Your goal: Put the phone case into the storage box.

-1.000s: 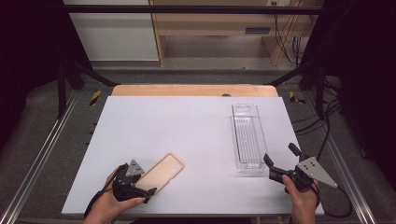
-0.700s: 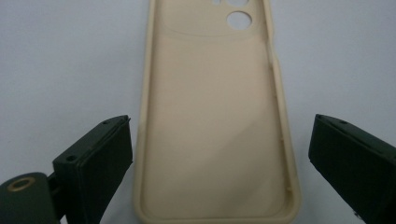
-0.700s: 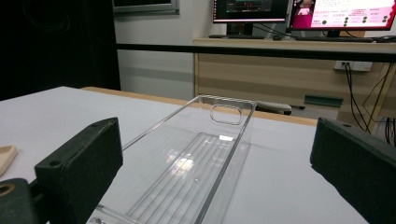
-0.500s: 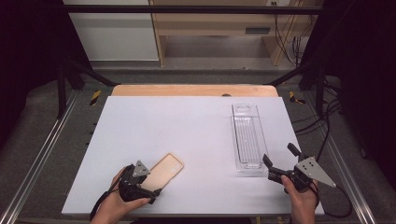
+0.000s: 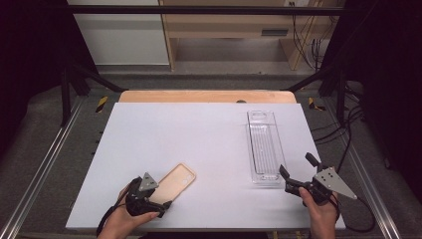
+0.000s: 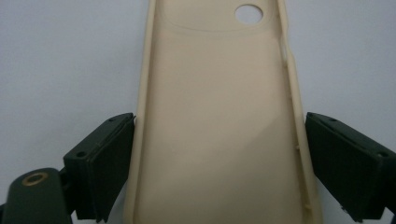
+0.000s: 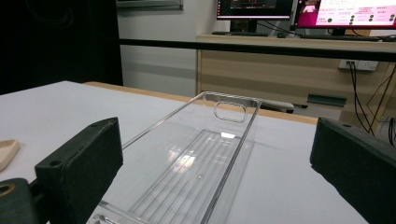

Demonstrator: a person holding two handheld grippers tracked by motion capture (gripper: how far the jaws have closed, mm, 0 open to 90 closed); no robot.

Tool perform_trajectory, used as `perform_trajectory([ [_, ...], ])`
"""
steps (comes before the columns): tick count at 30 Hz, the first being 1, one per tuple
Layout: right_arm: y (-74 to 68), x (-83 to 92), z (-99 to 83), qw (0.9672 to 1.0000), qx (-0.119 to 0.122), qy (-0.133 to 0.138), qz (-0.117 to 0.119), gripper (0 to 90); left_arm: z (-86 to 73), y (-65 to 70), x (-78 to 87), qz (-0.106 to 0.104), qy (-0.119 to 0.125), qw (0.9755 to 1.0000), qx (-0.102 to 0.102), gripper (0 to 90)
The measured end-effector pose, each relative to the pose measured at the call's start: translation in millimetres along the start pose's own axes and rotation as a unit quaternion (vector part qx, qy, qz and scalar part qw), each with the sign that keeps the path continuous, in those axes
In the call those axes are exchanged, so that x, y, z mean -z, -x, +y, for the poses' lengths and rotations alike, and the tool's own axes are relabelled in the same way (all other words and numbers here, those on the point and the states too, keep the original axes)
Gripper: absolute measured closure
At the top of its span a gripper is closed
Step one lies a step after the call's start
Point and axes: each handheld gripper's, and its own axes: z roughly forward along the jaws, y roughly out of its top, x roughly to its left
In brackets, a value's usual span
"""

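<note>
A beige phone case (image 5: 177,179) lies inner side up near the table's front left, its camera hole at the far end (image 6: 219,93). My left gripper (image 5: 158,195) is open with its jaws astride the case's near end (image 6: 219,163); the left jaw touches the rim, the right jaw sits just off it. A long clear plastic tray (image 5: 263,144) lies lengthwise at the right. My right gripper (image 5: 296,164) is open at the tray's near end, jaws wider than the tray (image 7: 201,163) and nothing between them. The case's corner (image 7: 7,151) shows in the right gripper view.
The white table top (image 5: 174,129) has a wooden strip along its far edge. Metal frame rails run down both sides. Beyond the table stand a wooden desk (image 7: 289,60) with monitors and hanging cables.
My left gripper has slid forward and right, bringing its jaws around the near end of the phone case. The right gripper has barely moved.
</note>
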Motion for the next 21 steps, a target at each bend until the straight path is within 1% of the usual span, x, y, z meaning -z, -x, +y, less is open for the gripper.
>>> perform_trajectory([
  [4, -0.4, -1.0, -0.7, 1.0000, 0.002, -0.003, 0.001, 2.7, -1.4, 1.1, 0.7, 0.006, 0.007, 1.0000, -0.002, 11.4],
  [5, -0.3, -0.9, -0.7, 1.0000, 0.003, -0.003, 0.001, 2.8, -1.4, 1.7, 1.5, 0.008, 0.010, 0.9999, -0.005, 11.4],
  [6, -0.4, 0.1, -0.4, 1.0000, 0.003, -0.002, 0.001, 2.8, -1.1, 2.9, 2.9, 0.017, 0.012, 0.9996, -0.018, 11.8],
  [7, -0.5, 0.3, -0.3, 1.0000, 0.002, -0.002, 0.001, 2.8, -1.1, 2.9, 2.9, 0.017, 0.012, 0.9996, -0.018, 11.9],
  [13, -0.5, -0.2, -0.1, 1.0000, 0.001, -0.002, 0.002, 2.9, 7.2, 1.5, 11.3, 0.032, 0.042, 0.9981, -0.033, 12.3],
  [14, -0.7, -0.6, 0.1, 1.0000, 0.003, -0.002, 0.002, 2.9, 7.2, 1.5, 11.3, 0.032, 0.042, 0.9981, -0.033, 12.4],
  [15, -1.1, -0.9, 0.3, 1.0000, 0.004, -0.002, 0.002, 3.0, 12.1, -0.4, 12.5, 0.035, 0.056, 0.9973, -0.034, 12.4],
  [16, -1.6, -1.1, 0.5, 1.0000, 0.005, -0.002, 0.002, 3.0, 14.7, -1.1, 12.3, 0.034, 0.064, 0.9969, -0.031, 12.5],
  [18, -2.6, -1.8, 0.5, 1.0000, 0.006, -0.003, 0.001, 3.0, 20.6, -2.1, 12.0, 0.039, 0.075, 0.9959, -0.031, 12.5],
  [19, -3.1, -1.9, 0.7, 1.0000, 0.006, -0.002, 0.000, 3.0, 24.4, -1.5, 12.1, 0.043, 0.084, 0.9949, -0.036, 12.5],
  [20, -3.7, -1.8, 1.3, 1.0000, 0.005, -0.002, 0.001, 3.0, 29.8, 0.3, 12.2, 0.050, 0.093, 0.9934, -0.046, 12.5],
  [21, -3.7, -1.8, 1.3, 1.0000, 0.005, -0.002, 0.001, 3.0, 29.8, 0.3, 12.2, 0.050, 0.093, 0.9934, -0.046, 12.5],
])
